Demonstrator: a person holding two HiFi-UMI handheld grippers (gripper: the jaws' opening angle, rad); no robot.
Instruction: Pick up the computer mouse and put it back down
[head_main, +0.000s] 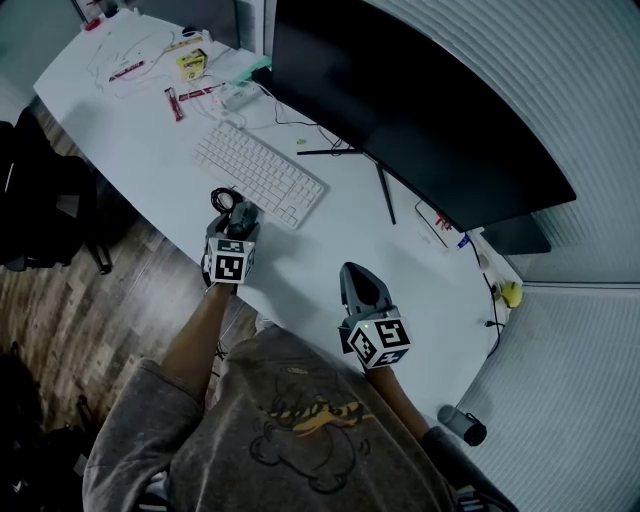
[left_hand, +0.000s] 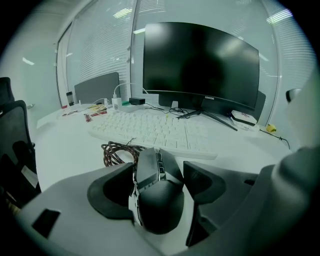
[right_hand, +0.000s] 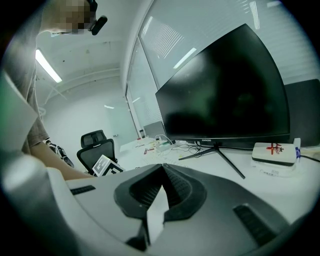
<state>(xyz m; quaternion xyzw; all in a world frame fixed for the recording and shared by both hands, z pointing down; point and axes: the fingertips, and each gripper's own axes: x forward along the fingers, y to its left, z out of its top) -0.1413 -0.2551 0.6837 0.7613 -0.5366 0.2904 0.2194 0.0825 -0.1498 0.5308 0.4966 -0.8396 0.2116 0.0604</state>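
A black computer mouse (left_hand: 156, 197) sits between the jaws of my left gripper (left_hand: 159, 166), and the dark pads (left_hand: 111, 192) touch its two sides. The mouse's braided cable (left_hand: 116, 152) lies coiled on the white desk (left_hand: 65, 145) just in front of it. In the head view the left gripper (head_main: 243, 216) is at the desk's near edge, below the white keyboard (head_main: 258, 172). Whether the mouse rests on the desk or hangs just above it I cannot tell. My right gripper (head_main: 360, 278) hovers over the desk's right part, shut and empty, its jaws meeting at the tip (right_hand: 162, 167).
A large curved black monitor (head_main: 420, 110) stands behind the keyboard (left_hand: 160, 131) on a thin-legged stand (head_main: 385, 190). Small clutter and cables lie at the desk's far left end (head_main: 185, 70). A white box (right_hand: 272, 152) lies under the monitor. A black office chair (head_main: 45, 200) stands at the left.
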